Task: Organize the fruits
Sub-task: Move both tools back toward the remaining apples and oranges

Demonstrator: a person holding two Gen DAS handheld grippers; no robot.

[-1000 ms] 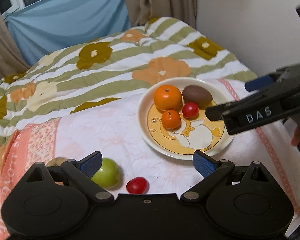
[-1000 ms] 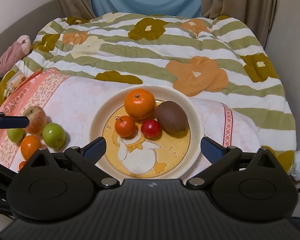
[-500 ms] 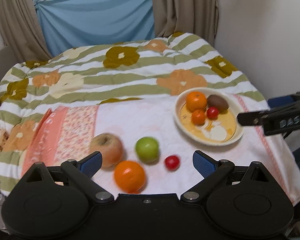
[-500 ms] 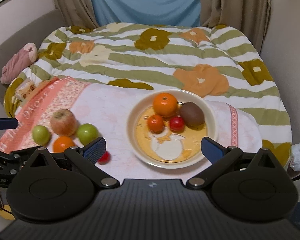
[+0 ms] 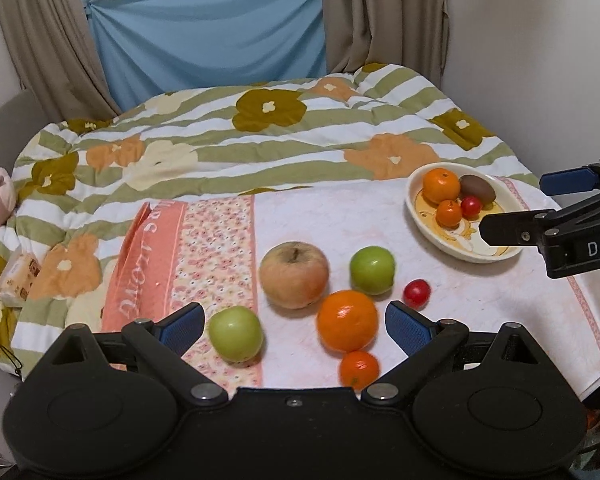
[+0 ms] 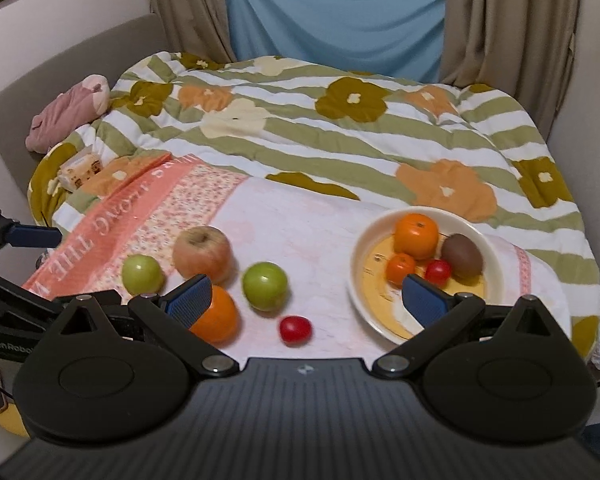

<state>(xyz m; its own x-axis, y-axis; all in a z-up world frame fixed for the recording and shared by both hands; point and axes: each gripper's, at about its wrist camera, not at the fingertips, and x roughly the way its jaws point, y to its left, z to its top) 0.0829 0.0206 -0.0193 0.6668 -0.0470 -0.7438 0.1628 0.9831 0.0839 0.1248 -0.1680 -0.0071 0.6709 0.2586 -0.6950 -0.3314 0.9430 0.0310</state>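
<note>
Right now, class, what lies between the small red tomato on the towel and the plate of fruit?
Nothing: in the right wrist view only bare pink towel separates the loose red tomato from the plate.

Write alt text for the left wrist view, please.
Six loose fruits lie on a pink towel between the open left gripper fingers: russet apple, two green apples, two oranges, cherry tomato. At right, a plate holds four fruits.
</note>
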